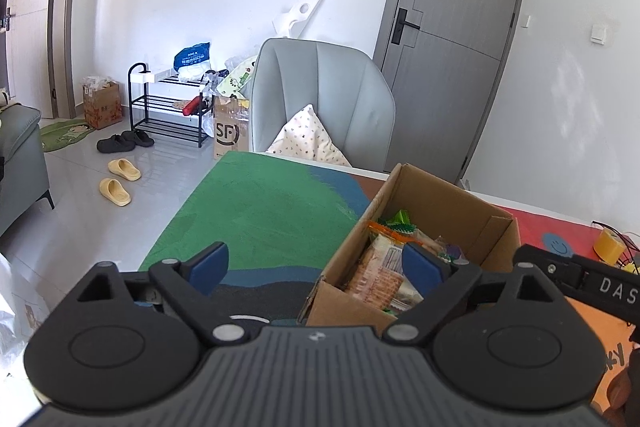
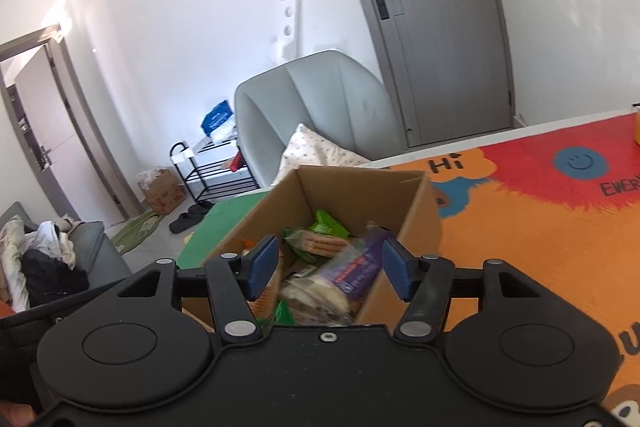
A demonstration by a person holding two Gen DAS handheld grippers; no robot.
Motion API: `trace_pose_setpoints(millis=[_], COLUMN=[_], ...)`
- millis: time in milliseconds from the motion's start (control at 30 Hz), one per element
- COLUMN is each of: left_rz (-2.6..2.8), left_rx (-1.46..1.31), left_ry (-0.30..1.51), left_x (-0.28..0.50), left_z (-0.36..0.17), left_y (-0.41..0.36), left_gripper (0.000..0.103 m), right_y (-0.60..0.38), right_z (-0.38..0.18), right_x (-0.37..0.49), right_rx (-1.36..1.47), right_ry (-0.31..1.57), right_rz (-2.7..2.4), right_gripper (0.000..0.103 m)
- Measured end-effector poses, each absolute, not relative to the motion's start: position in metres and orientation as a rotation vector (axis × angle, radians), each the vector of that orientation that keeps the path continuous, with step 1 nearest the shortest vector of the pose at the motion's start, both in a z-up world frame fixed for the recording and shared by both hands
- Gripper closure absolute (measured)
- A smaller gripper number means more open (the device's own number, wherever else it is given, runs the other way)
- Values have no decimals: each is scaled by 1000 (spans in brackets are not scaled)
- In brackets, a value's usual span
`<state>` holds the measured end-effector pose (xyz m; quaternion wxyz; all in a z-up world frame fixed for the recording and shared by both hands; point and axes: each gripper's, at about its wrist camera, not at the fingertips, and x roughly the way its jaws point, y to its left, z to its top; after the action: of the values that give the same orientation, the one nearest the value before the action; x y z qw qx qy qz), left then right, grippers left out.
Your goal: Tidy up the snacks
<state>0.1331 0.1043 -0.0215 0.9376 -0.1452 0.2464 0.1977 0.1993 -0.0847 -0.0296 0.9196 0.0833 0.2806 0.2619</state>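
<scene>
While both claws hang spread and empty, the corrugated cardboard box (image 2: pixel 360 195) sits open on the colourful mat (image 2: pixel 520 227) near the tabletop's far edge. Crinkly snack packets (image 2: pixel 320 247) fill it; the left claw (image 1: pixel 316 267) straddles its near-left corner, the right claw (image 2: pixel 330 269) hovers over a blurred, perhaps purple, wrapper (image 2: pixel 356 267).

White walls, pale glossy tile floor (image 1: pixel 120 219). Grey door (image 1: pixel 452 39) with black handle behind grey armchair (image 1: pixel 320 95); patterned cushion (image 1: pixel 308 139) on seat. Black shoe rack (image 1: pixel 172 107) against wall, cardboard boxes beside. Yellow slippers (image 1: pixel 120 179), dark slippers (image 1: pixel 124 141) on floor. Grey sofa (image 1: pixel 20 155) at left. Bright daylight.
</scene>
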Motion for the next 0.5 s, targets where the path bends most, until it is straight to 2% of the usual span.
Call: trace_pose_setpoints(millis=[300, 500], left_rz=[347, 303], left_rx=[-271, -250], left_ry=[513, 539], left_x=[133, 133], left_z=[-24, -24], left_y=[85, 75], left_gripper=[3, 0], right_y=[-117, -135], right_z=[-38, -39], right_x=[186, 177], right_rx=[192, 207], right_ry=[585, 576], right_rz=[439, 395], right_gripper=[43, 35])
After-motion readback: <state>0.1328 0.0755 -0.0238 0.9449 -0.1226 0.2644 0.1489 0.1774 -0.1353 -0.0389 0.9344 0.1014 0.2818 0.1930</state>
